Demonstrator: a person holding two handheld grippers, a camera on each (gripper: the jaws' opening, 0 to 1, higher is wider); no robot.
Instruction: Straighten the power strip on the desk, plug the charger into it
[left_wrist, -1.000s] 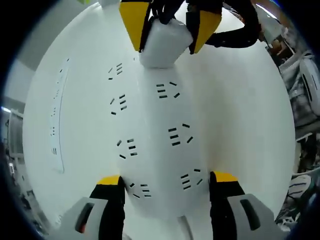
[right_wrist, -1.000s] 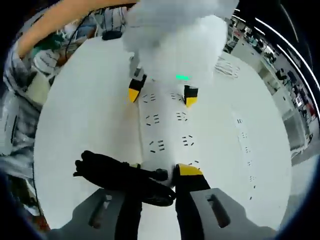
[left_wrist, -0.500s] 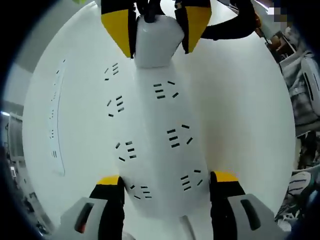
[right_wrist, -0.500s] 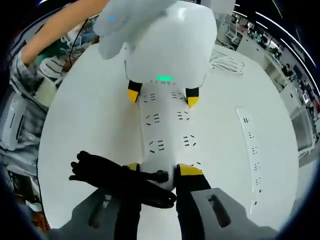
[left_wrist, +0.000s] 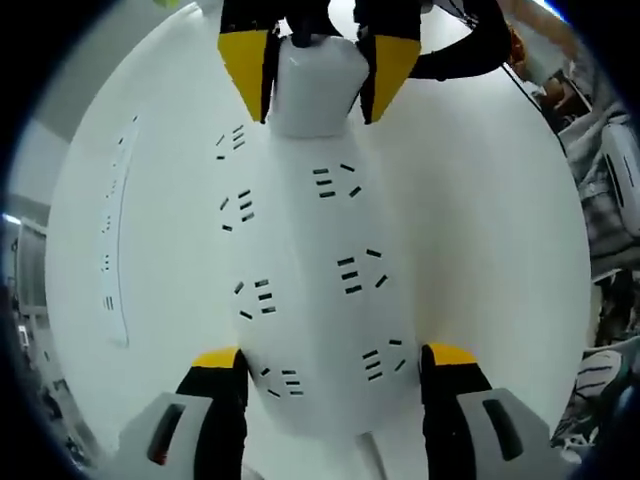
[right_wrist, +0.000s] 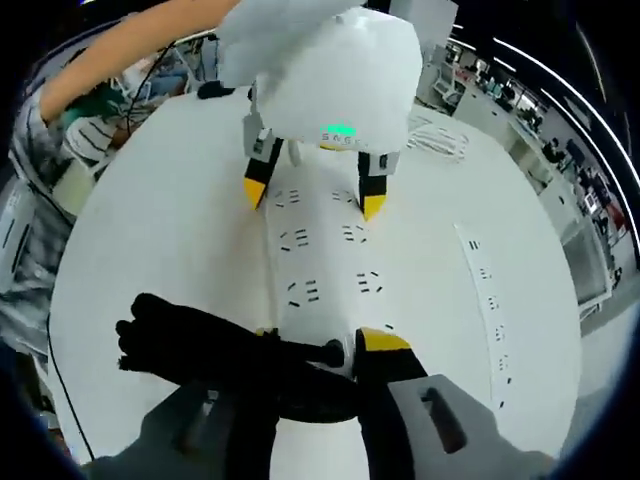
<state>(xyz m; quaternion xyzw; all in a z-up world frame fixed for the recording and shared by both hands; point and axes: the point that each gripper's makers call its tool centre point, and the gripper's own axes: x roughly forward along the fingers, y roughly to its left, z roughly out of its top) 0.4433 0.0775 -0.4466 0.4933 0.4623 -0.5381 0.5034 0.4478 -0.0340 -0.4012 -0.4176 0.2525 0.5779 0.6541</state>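
White desk surface was seen beneath everything in both views. On it a white power strip lay lengthwise, running from the near end to the far end of the left gripper view, with two rows of socket slots along its top.

At the near end of that strip the left gripper was placed, its yellow-tipped black fingers spread apart and set on either side of the strip's body; whether they pressed the sides could not be told. In the right gripper view the same gripper was met at the far end of the strip with a small green light on its white housing (a sleeve and an arm were glimpsed behind it).

A second, narrower white strip was seen lying on the desk well apart at the left of the left gripper view, and at the right in the right gripper view.

At the strip's far end, in the left gripper view, a white charger was held upright between the two yellow-tipped fingers of the right gripper, which were clamped on its sides, the charger's base appearing to meet the strip. A black cable was bundled just left of the right gripper in its own view.
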